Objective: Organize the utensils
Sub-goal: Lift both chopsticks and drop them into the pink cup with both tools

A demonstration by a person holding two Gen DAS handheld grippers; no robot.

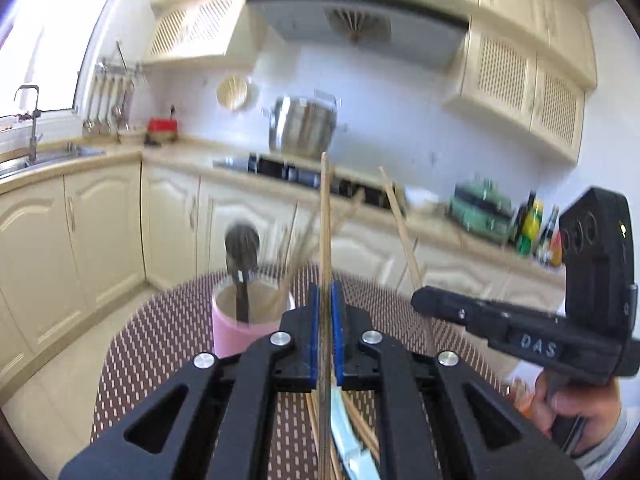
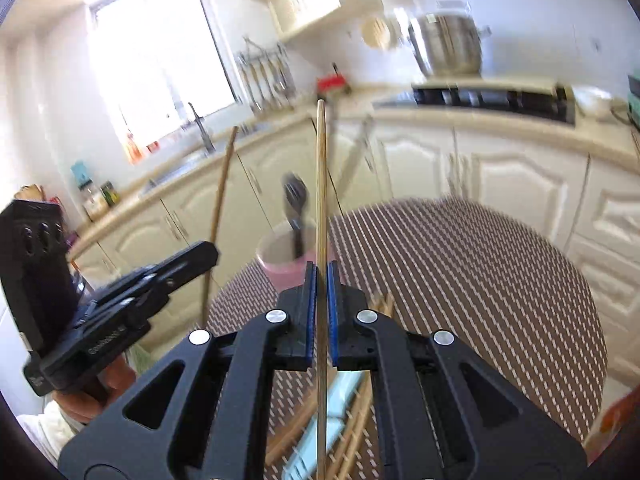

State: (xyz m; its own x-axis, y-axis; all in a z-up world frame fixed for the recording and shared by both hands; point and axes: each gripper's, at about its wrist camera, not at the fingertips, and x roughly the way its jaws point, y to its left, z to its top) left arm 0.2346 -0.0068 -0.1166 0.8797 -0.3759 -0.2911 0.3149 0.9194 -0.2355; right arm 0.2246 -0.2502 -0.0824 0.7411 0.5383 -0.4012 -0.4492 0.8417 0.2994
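Both tongs are clamped and loaded. Left tongs (image 1: 326, 292) pinch a single wooden chopstick (image 1: 325, 216) between their blue pads, its tip pointing up and away over the patterned table (image 1: 160, 320). Right tongs (image 2: 321, 276) do the same with a second chopstick (image 2: 321, 184), held dead centre and running straight out ahead. Each pair is closed hard on its stick, nothing slack.

Target ahead: a pink cup (image 1: 236, 332) stands on the near edge of the table, already holding a dark spoon (image 1: 241, 248) and a blurred sheaf of sticks. From the right-hand view the cup (image 2: 280, 268) sits just left of the tongs. More chopsticks and a pale blue packet (image 2: 340, 396) lie on the table underneath the tongs, not yet sorted.

My read: this is the carry step, two sticks picked and on their way to the cup. Next comes the tricky bit, tipping each stick steeper, lining its lower end over the rim, and letting go only once it is inside. With both going in together, the sticks could cross or knock the spoon.
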